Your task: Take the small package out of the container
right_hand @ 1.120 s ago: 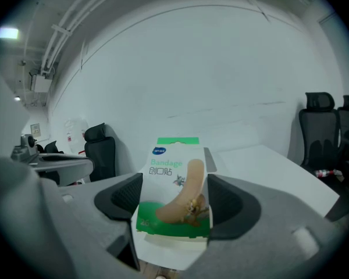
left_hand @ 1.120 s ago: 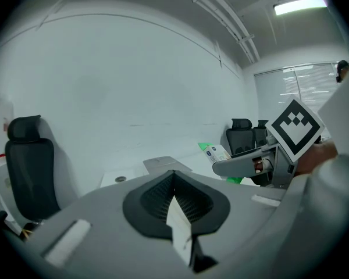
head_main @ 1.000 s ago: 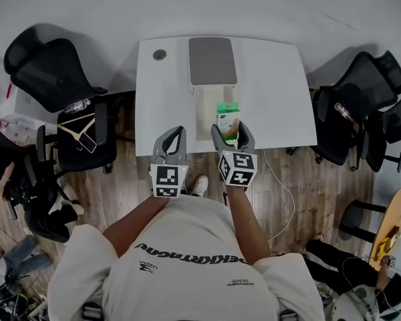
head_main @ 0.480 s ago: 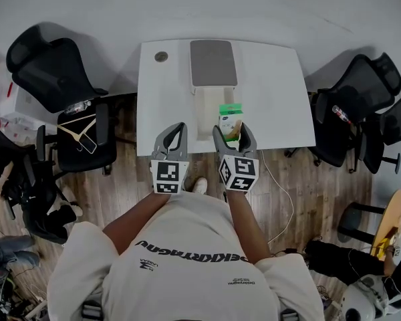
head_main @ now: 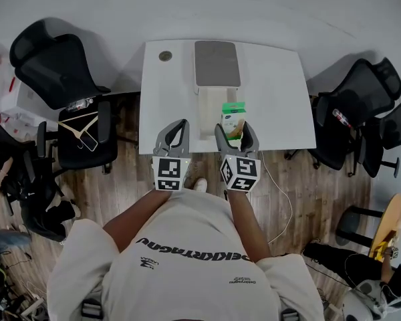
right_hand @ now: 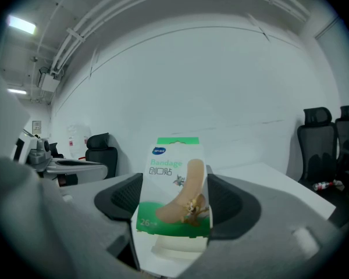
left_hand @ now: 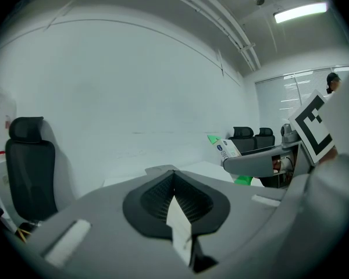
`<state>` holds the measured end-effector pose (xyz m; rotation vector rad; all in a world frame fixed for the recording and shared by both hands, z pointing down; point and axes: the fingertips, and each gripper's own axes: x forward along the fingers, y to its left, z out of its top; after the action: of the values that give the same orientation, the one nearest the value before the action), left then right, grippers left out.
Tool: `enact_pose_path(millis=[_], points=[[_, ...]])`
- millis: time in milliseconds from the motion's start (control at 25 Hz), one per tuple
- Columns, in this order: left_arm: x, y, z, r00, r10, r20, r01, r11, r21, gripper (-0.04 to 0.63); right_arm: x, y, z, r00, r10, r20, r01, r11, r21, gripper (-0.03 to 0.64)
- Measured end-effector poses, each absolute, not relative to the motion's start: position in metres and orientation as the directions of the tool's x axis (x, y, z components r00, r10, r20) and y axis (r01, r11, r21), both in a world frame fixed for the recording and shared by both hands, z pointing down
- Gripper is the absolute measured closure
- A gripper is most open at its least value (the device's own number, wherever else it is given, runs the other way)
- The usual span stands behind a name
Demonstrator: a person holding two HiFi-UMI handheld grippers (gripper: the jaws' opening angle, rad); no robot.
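My right gripper [head_main: 234, 130] is shut on the small package [head_main: 232, 117], a green-and-white bandage pack. The pack stands upright between the jaws [right_hand: 173, 190] above the table's near edge, just right of the container. The container [head_main: 217, 62] is a white box with a grey lid at the table's far middle. A white open part [head_main: 207, 112] of it reaches toward me. My left gripper [head_main: 174, 131] hovers at the near edge left of the container, shut with nothing in it [left_hand: 174, 199]. In the left gripper view the package [left_hand: 224, 149] shows at the right.
The white table [head_main: 274, 99] has a round grommet [head_main: 165, 56] at its far left. Black office chairs stand on the left [head_main: 50, 69] and on the right [head_main: 361, 92]. A hanger [head_main: 77, 131] lies on a left chair. A cable [head_main: 281, 192] runs over the wooden floor.
The head view has drifted slightly. The right gripper still holds the package at the same spot beside the container, and the left gripper has not visibly moved.
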<state>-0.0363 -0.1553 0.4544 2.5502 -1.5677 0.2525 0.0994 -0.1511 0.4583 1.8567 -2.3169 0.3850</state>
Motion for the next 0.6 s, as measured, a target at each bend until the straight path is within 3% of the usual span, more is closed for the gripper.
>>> enact_pose_path(millis=[600], points=[[-0.0318, -0.1577, 0.4521, 0.45, -0.868, 0.209, -0.891, -0.453, 0.035, 0.595, 0.1018, -0.1524, 0.4543, -0.217, -0.941, 0.261, -0.975, 0.196, -0.106, 0.27]])
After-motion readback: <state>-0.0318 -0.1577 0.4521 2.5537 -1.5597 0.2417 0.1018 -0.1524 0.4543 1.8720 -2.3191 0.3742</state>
